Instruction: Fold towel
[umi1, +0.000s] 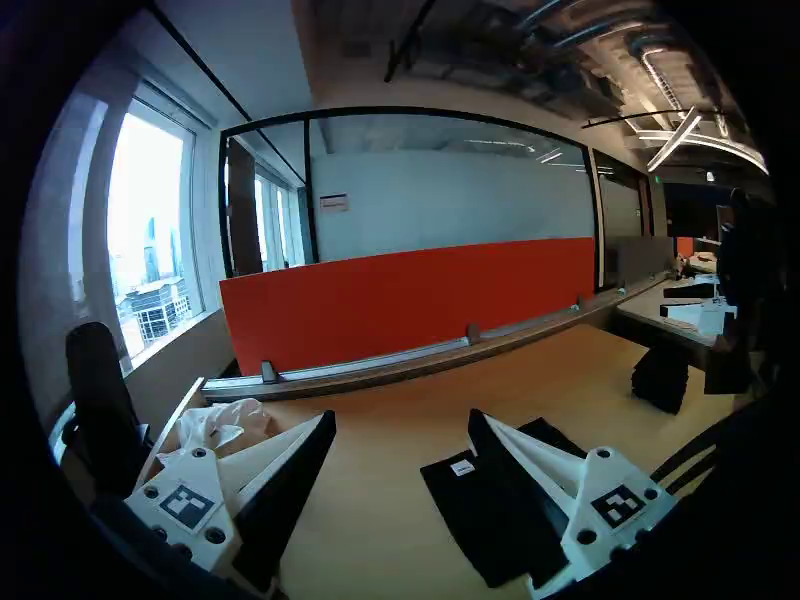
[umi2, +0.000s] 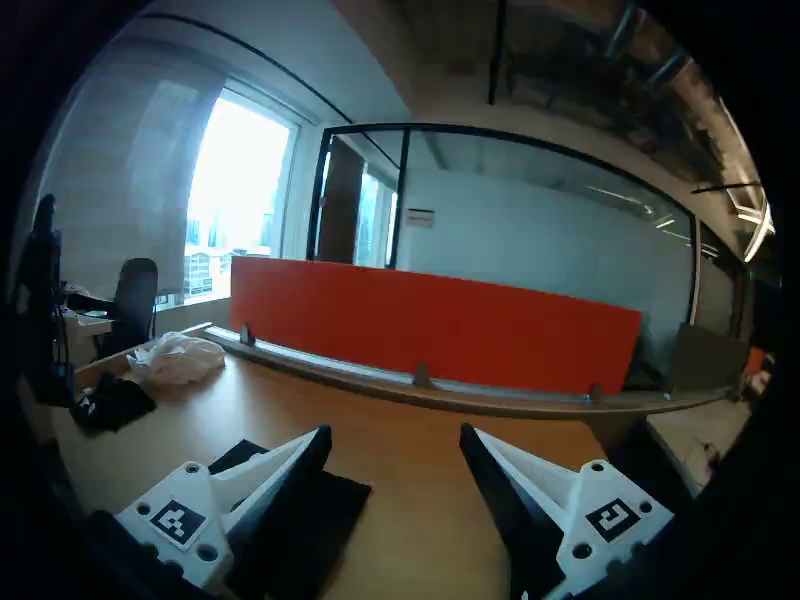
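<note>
left gripper (umi1: 400, 414) wide open, empty; right gripper (umi2: 393, 430) same. black towel (umi1: 465, 520) flat on desk (umi1: 400, 390), well short of orange divider (umi1: 400, 300). best next: lower both grippers to towel corners farthest from divider, pinch evenly, fold toward divider.

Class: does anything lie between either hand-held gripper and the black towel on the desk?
Nothing visible does. The black towel lies on the desk just below the open left hand-held gripper and right hand-held gripper; the crumpled white bag sits off to the side.
</note>
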